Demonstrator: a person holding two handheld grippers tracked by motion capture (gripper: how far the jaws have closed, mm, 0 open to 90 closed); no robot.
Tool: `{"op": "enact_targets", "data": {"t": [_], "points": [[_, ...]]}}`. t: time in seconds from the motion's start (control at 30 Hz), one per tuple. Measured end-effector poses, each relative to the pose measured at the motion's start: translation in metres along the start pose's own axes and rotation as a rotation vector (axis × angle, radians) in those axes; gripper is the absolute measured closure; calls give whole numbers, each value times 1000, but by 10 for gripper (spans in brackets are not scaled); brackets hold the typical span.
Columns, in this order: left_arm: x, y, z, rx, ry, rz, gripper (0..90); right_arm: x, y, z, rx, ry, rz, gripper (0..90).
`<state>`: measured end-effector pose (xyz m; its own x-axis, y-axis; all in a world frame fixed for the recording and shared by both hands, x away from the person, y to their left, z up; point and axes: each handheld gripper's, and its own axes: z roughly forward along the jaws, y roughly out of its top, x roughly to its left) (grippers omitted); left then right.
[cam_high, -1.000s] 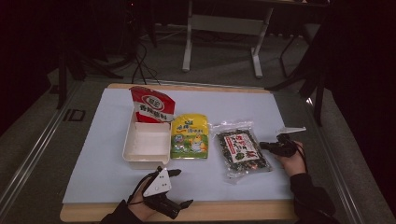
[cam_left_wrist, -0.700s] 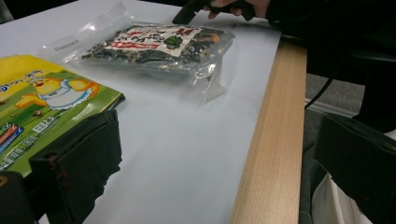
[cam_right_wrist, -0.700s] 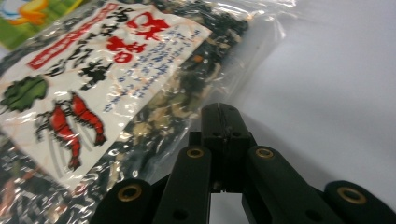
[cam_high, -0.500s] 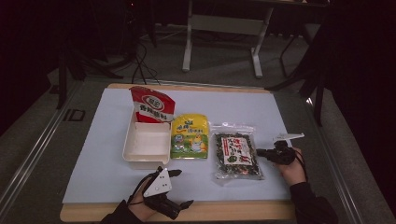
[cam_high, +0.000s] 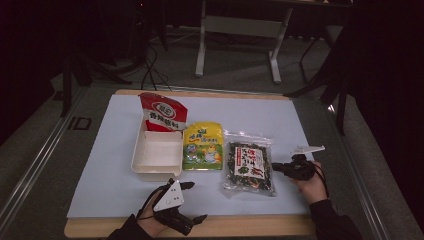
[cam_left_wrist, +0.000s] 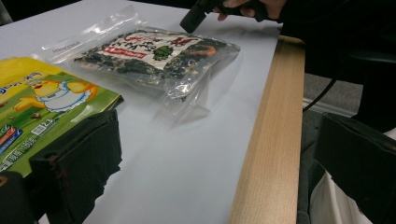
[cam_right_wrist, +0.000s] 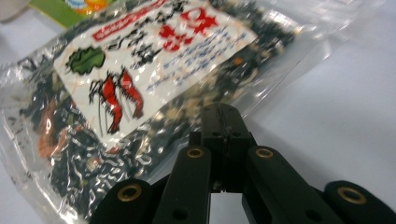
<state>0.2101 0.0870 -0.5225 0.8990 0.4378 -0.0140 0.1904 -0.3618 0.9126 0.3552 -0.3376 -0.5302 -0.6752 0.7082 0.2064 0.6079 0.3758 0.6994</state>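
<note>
A: What sits nearest the person?
B: The left gripper (cam_high: 187, 202), jaws spread wide and empty, hovering low at the tabletop's (cam_high: 280, 220) front edge, below the white tray (cam_high: 156, 155).
A: And the right gripper (cam_high: 280, 167)?
B: Its jaws are pressed together on nothing, tips just beside the seaweed bag's (cam_high: 249, 167) right edge; contact can't be judged.
A: Where does that bag lie?
B: Flat on the white sheet, right of the yellow pouch (cam_high: 202, 146). A red pouch (cam_high: 161, 112) leans at the tray's far end.

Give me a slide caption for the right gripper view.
Right gripper, shut, at the edge of the clear seaweed packet on the white table.
</note>
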Motion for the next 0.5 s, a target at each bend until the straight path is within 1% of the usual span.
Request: {"op": "enact_targets", "data": {"t": [0.03, 0.17, 0.2, 0.3, 0.33, 0.4, 0.43, 0.47, 0.5], "points": [[0, 0, 0, 0, 0, -1, 23, -1, 5, -1, -10, -3, -2, 900], [0, 0, 0, 2, -2, 1, 23, -1, 11, 0, -21, -13, -12, 900], [0, 0, 0, 2, -2, 2, 23, -4, 16, 2, -32, -16, -12, 900], [0, 0, 0, 2, -1, 2, 23, -5, 17, 3, -31, -22, -14, 900], [0, -1, 0, 3, -1, 1, 24, -8, 22, 6, -33, -36, -22, 900], [0, -1, 0, 4, 0, 2, 23, -9, 24, 6, -35, -45, -28, 900], [0, -1, 1, 3, -1, 1, 23, -13, 30, 6, -41, -64, -27, 845], [0, -1, 1, 4, -1, 1, 23, -16, 32, 6, -49, -61, -23, 805], [0, -1, 1, 4, -1, 1, 23, -18, 36, 6, -56, -69, -21, 780]]}}
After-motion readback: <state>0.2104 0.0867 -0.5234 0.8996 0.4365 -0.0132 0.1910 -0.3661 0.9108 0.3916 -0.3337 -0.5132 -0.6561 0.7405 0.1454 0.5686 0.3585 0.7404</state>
